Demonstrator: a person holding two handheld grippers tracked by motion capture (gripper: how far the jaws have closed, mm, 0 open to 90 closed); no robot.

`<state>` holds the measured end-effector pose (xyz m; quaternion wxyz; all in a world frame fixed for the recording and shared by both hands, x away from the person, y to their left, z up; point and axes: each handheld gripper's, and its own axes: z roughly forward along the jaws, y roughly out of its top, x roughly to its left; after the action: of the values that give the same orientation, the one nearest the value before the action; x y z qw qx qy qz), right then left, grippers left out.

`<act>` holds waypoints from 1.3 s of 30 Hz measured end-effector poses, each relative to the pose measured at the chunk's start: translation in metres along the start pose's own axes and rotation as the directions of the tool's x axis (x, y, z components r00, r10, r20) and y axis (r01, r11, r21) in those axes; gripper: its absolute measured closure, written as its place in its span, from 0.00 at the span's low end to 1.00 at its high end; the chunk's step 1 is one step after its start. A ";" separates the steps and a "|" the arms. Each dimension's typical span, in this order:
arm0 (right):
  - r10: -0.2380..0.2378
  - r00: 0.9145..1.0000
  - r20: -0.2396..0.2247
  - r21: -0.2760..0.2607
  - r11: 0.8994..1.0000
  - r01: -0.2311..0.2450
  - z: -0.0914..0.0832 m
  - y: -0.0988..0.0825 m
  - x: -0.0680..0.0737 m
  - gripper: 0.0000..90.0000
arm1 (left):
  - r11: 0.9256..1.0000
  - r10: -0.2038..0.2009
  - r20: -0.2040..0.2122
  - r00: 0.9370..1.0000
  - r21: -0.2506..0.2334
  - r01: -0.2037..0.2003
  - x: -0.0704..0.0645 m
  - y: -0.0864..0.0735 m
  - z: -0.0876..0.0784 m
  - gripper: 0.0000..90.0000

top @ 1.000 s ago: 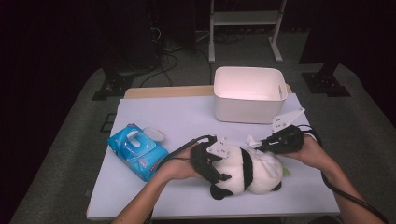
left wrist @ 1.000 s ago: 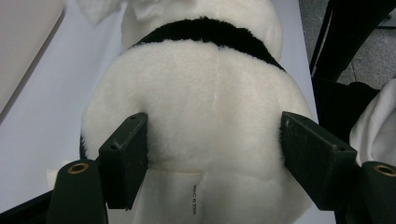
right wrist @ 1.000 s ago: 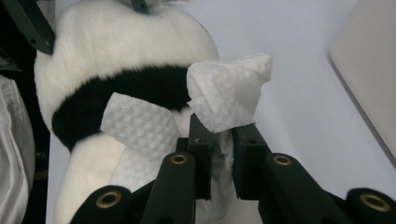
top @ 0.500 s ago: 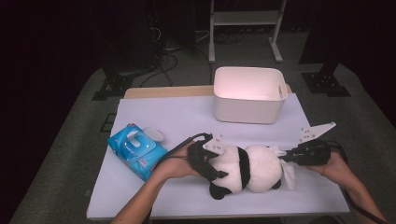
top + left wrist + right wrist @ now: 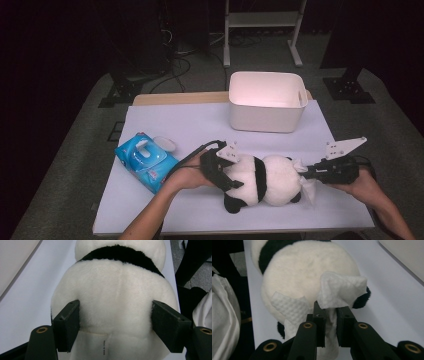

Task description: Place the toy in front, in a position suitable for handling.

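A toy panda (image 5: 260, 180) is laid on its side near the front edge of the table (image 5: 190, 125), a little right of the middle. It is kept there so it can be wiped clean.

The panda's head end is held by the left gripper (image 5: 227, 172). In the left gripper view, the 2 black jaws are seen pressed into the soft white fur (image 5: 115, 297), 1 on each side. The jaws are set wide because the toy is fat. The panda is held this way so it cannot slide while it is rubbed.

A white wet wipe (image 5: 337, 293) is pinched by the right gripper (image 5: 312, 174). Its jaws are almost closed, with only the thin wipe squeezed between them. The wipe is bunched up and is touching the panda's back end, near 1 black foot (image 5: 362, 298). It is held at the tip of the jaws so the cloth, not the hard jaws, rubs the fur.

A blue pack of wipes (image 5: 145, 160) is lying near the left edge of the table. It was likely put there so a wipe can be pulled out easily. A white bin (image 5: 267, 102) is standing by the back edge, well apart from the toy. It is most likely meant for the used wipe or the clean toy.
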<state>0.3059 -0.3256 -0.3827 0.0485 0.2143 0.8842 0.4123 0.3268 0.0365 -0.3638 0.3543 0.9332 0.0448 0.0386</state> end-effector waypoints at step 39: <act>-0.138 0.990 -0.002 0.053 0.989 0.138 0.025 0.045 0.025 0.88 | 0.999 -0.004 -0.028 1.000 -0.048 0.002 -0.012 0.001 0.008 0.30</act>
<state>0.3050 -0.2717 -0.3635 0.0718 0.1543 0.9075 0.3840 0.3159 0.0291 -0.3694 0.3758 0.9239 0.0502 0.0521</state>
